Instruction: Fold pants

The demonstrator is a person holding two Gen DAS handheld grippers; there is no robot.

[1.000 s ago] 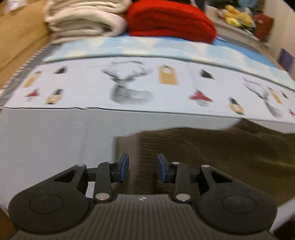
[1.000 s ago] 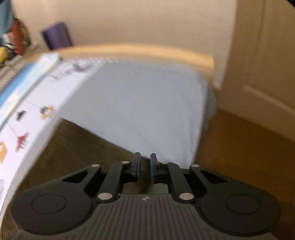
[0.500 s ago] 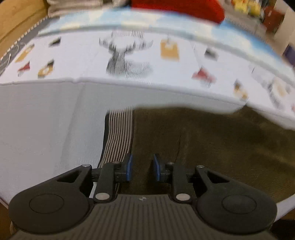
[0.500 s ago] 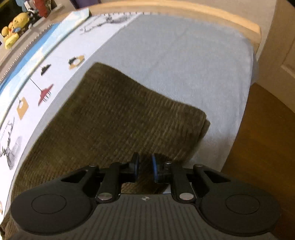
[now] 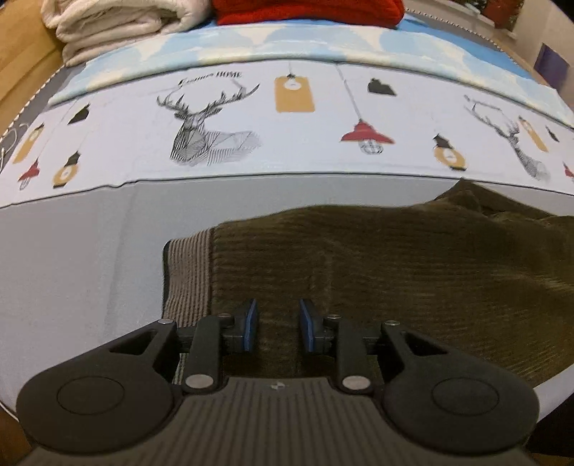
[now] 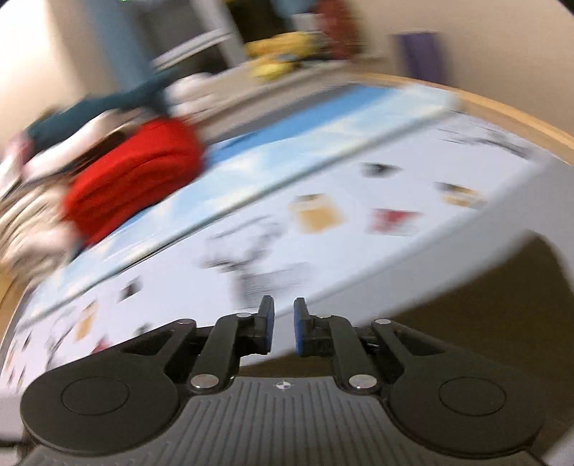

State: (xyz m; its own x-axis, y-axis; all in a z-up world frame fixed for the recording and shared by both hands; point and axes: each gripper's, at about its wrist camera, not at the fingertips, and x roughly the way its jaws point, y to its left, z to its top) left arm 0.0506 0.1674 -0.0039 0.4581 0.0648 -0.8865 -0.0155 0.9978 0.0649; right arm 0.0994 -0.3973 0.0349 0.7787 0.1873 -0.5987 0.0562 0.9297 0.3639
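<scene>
Red blanket (image 5: pixel 305 10), white blanket (image 5: pixel 118 25), beyond pants (image 5: pixel 394 272)

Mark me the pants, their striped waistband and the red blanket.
pants (image 5: pixel 412 283): left wrist view, on the ribbed olive cloth right of the gripper.
striped waistband (image 5: pixel 186 276): left wrist view, mid-band at the pants' left end.
red blanket (image 5: pixel 308 9): left wrist view, front of the folded stack.

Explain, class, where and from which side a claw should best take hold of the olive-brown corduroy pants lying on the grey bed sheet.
Probably best at the striped ribbed waistband of the olive-brown corduroy pants, coming from above at the left end. There the band forms a firm, straight edge lying flat on the grey bed sheet, and the left claw already hovers beside it.
</scene>
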